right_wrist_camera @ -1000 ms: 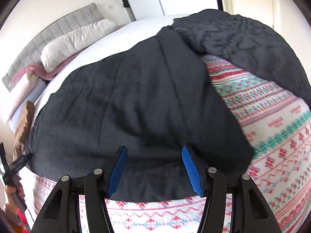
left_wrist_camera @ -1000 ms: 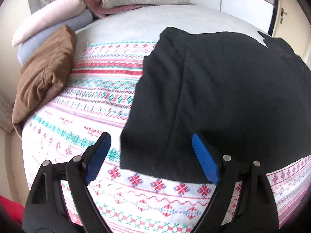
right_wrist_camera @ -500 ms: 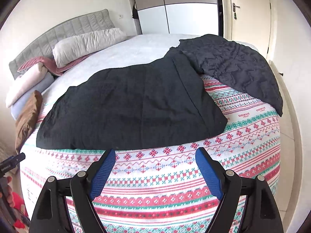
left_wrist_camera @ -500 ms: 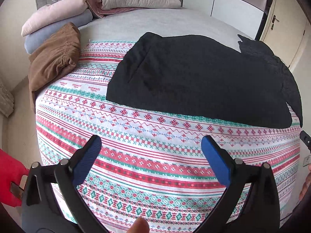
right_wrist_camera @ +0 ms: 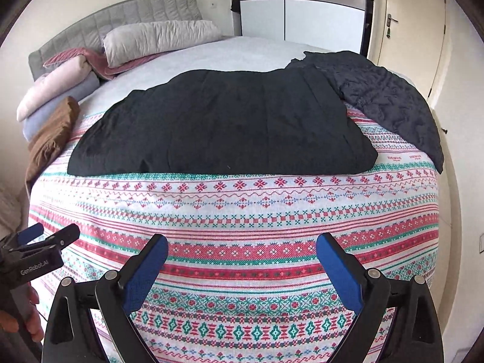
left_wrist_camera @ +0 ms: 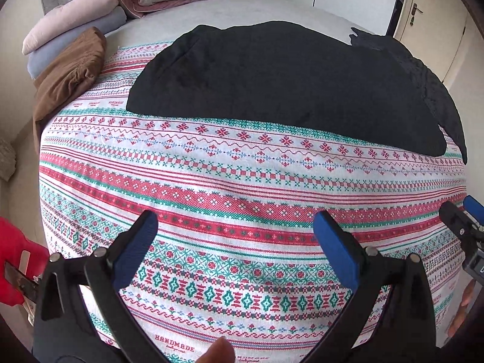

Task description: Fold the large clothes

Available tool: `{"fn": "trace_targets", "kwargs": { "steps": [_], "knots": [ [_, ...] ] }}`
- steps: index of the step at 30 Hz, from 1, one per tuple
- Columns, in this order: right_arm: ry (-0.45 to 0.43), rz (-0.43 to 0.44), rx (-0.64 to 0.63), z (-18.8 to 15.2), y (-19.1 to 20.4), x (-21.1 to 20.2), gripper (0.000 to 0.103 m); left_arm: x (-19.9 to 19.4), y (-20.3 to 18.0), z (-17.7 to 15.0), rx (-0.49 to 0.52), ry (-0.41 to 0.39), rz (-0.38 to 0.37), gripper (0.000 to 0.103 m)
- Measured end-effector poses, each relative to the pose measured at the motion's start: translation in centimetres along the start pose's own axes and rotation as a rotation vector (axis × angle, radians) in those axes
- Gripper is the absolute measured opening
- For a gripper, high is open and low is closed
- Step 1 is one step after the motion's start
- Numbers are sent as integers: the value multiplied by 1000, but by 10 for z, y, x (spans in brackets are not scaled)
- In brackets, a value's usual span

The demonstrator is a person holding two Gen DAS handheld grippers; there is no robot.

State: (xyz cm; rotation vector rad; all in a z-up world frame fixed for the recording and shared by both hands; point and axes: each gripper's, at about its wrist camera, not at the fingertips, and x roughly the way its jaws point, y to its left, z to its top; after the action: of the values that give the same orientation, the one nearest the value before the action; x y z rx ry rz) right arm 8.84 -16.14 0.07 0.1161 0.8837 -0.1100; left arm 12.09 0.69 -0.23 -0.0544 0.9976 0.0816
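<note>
A large black garment (left_wrist_camera: 272, 87) lies folded flat across the middle of the bed; it also shows in the right wrist view (right_wrist_camera: 224, 130). My left gripper (left_wrist_camera: 234, 236) is open and empty, held back over the bed's near edge, well short of the garment. My right gripper (right_wrist_camera: 242, 257) is open and empty too, at the same distance. Each gripper shows at the edge of the other's view: the right one (left_wrist_camera: 466, 224), the left one (right_wrist_camera: 39, 239).
The patterned red, green and white bedspread (left_wrist_camera: 242, 181) covers the near half of the bed. A dark quilted cloth (right_wrist_camera: 390, 99) lies at the right edge. A brown bundle (left_wrist_camera: 69, 69), rolled blankets (left_wrist_camera: 72, 15) and pillows (right_wrist_camera: 160, 39) lie near the headboard. A door (right_wrist_camera: 405, 30) stands right.
Both grippers have pulled back from the black garment's near edge to the foot of the bed and opened wider. The garment lies still.
</note>
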Motion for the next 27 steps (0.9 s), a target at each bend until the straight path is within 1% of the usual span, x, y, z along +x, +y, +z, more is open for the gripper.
{"fn": "trace_targets", "kwargs": {
  "steps": [3, 7, 13, 27],
  "knots": [
    [25, -4, -7, -5, 1, 7, 99, 0, -3, -3, 11, -4, 17, 102],
    [49, 14, 12, -8, -1, 13, 99, 4, -6, -7, 17, 14, 12, 102],
    [48, -6, 8, -8, -1, 15, 99, 2, -7, -8, 26, 12, 13, 102],
    [61, -13, -16, -13, 3, 18, 99, -1, -10, -10, 37, 11, 14, 102]
  ]
}}
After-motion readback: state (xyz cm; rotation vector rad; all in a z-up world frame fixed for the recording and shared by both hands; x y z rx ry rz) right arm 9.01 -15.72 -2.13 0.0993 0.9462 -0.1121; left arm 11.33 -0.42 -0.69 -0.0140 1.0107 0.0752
